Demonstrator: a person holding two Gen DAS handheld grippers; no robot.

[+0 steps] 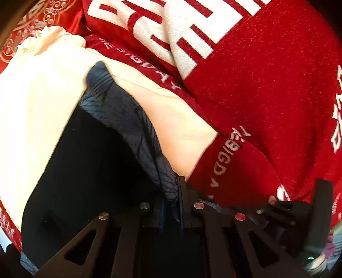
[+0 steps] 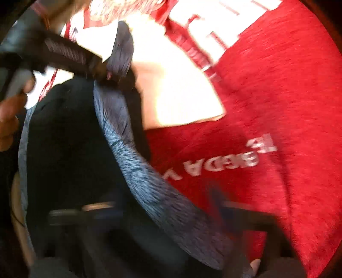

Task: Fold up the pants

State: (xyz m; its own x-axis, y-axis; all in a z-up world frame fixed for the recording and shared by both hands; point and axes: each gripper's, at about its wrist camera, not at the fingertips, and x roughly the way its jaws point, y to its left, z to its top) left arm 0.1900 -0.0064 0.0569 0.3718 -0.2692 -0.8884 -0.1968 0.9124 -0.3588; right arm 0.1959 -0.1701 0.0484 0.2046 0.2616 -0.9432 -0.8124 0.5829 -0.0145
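The pants [image 1: 85, 166] are black with a grey ribbed waistband [image 1: 126, 119]. My left gripper [image 1: 172, 205] is shut on the waistband edge, which runs up and left from its jaws. In the right wrist view the waistband [image 2: 149, 181] runs from the bottom right up to the left gripper [image 2: 102, 70], seen from outside at the upper left, clamped on the cloth. My right gripper [image 2: 215, 246] is blurred at the bottom with the waistband passing into it; its jaws do not show clearly. The black pants body [image 2: 70, 149] hangs to the left.
A red cloth with white lettering [image 1: 267, 96] fills the background in both views [image 2: 277, 107]. A cream cloth [image 1: 38, 96] lies under the pants. A red patterned fabric [image 1: 38, 19] is at the far upper left. A hand [image 2: 8, 115] shows at the left edge.
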